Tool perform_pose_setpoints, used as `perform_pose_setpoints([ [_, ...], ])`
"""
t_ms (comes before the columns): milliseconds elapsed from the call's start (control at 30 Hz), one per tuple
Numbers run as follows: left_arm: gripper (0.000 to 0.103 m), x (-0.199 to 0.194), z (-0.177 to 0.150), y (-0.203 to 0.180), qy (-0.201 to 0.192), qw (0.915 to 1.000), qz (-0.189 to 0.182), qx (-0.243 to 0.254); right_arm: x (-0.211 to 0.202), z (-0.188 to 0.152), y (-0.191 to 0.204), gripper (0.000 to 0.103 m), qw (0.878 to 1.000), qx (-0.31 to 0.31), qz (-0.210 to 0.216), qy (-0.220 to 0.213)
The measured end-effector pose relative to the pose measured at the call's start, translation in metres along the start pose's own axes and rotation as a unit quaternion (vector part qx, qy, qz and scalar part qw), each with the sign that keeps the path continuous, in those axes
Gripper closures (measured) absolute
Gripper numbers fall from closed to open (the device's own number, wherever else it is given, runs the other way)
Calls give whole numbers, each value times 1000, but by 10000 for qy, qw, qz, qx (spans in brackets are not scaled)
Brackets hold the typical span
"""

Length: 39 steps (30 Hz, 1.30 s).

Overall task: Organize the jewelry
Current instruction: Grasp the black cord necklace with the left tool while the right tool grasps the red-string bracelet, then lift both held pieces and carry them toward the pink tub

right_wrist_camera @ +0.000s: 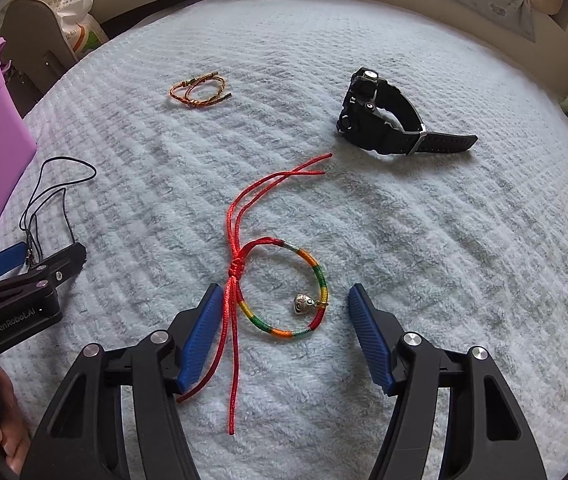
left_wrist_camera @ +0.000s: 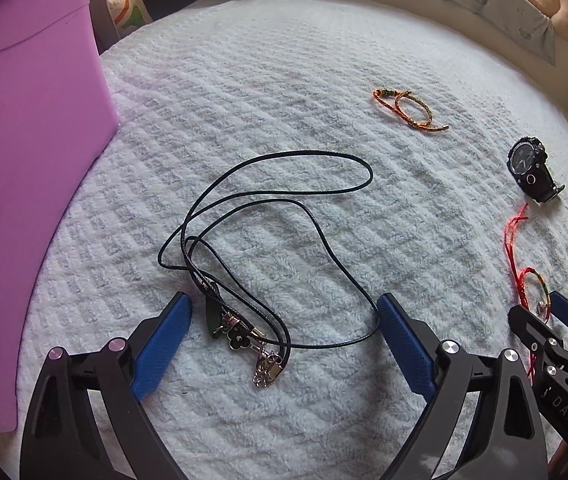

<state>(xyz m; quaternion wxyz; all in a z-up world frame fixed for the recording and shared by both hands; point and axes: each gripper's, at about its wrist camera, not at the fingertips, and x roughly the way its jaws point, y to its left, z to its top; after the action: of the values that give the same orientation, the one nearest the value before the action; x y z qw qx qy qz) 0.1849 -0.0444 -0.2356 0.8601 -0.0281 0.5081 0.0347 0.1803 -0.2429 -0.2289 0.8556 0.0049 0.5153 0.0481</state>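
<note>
Two grippers are hovering over a white towel [left_wrist_camera: 284, 80] spread on the bed, each framing its own piece of jewelry. The left gripper [left_wrist_camera: 284, 320] is standing released, and the black cord necklace [left_wrist_camera: 268, 216] is lying between its fingers [left_wrist_camera: 164, 344]: the pendant and clasp cluster is sitting near the left finger, while the cord loops are trailing away to the far side, so its long axis is running roughly near to far. The right gripper [right_wrist_camera: 284, 320] is also released, nothing pressed between its fingers [right_wrist_camera: 200, 332]; the red string bracelet [right_wrist_camera: 284, 288] with its small silver bell is resting inside the gap, the knot and red tails lying against the left finger, tails stretching near to far. Each hand is thus nearer to its own piece. Farther off, a black watch [right_wrist_camera: 388, 120] and a braided orange bracelet [right_wrist_camera: 198, 90] are waiting untouched, and a purple bin [left_wrist_camera: 24, 160] is standing at the left edge, likely the destination.
</note>
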Motion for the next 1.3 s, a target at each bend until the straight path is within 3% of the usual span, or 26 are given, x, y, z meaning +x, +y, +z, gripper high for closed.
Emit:
perform_pose_setpoints([
  [200,17,1,0,0,-6,10000,26,3,0,-2,7,49,9999,-92,-66,-56],
  [400,29,-2,0,5,32,10000,55,-41,-5,-5,13,64,9998,-190,-37,-60],
  [533,43,-6,0,7,43,10000,84,7,-6,-3,17,78,9998,-177,79,1],
  [700,64,-12,-1,3,39,9998,58,167,-8,-1,20,85,9998,-140,142,26],
  [767,83,-14,-1,3,56,9998,-63,158,-8,-1,19,87,9998,-122,164,26],
  [867,91,-18,-3,1,50,9998,-97,173,-11,-3,17,90,9998,-91,186,29],
  [1300,94,-49,-27,8,-185,9975,-657,188,-28,-11,14,90,9993,28,354,-72],
])
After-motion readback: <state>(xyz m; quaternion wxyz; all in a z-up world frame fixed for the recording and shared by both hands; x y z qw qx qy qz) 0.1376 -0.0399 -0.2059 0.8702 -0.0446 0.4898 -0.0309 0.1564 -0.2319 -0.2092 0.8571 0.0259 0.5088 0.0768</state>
